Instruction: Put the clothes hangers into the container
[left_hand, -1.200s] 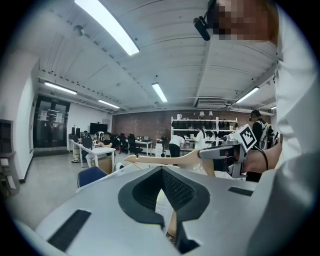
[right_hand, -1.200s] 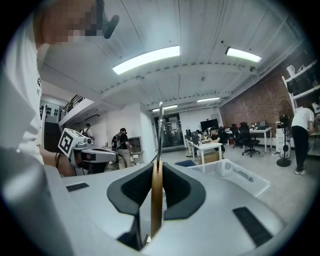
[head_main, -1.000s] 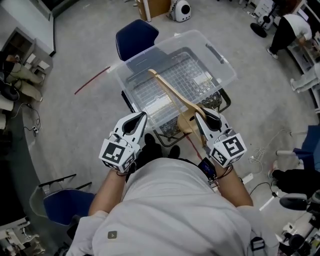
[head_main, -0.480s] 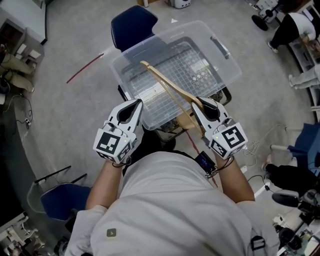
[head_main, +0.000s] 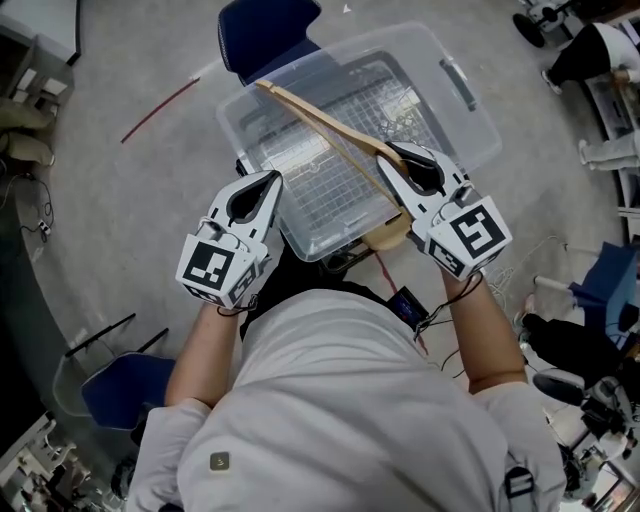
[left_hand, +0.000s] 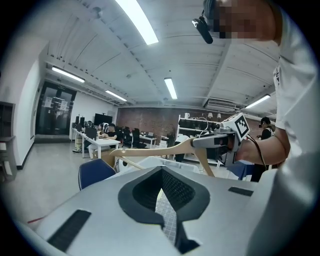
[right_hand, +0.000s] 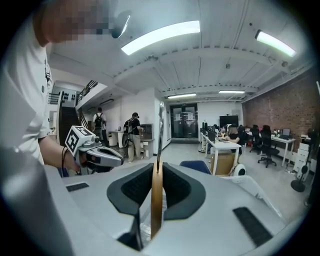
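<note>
Looking down, the big clear plastic storage container (head_main: 478, 125) fills the middle of the head view, its gridded floor showing and no hanger lying inside it that can be seen. Across its open top hangs the pale wooden clothes hanger (head_main: 320, 118), one long arm reaching over the far-left corner. It reads as stiff and fairly light, smooth-varnished and so likely to slide or pivot under a narrow pinch, and long enough to snag a wall if it tips.

The right gripper (head_main: 392, 158) has it. Its jaws are closed onto the flat wood near the neck, where the thin metal hook rises, which looks like the best-balanced place to hold it.

The left gripper (head_main: 268, 181) sits just beside the container's near edge, its jaws drawn close with only a thin slit between them and nothing in it.
</note>
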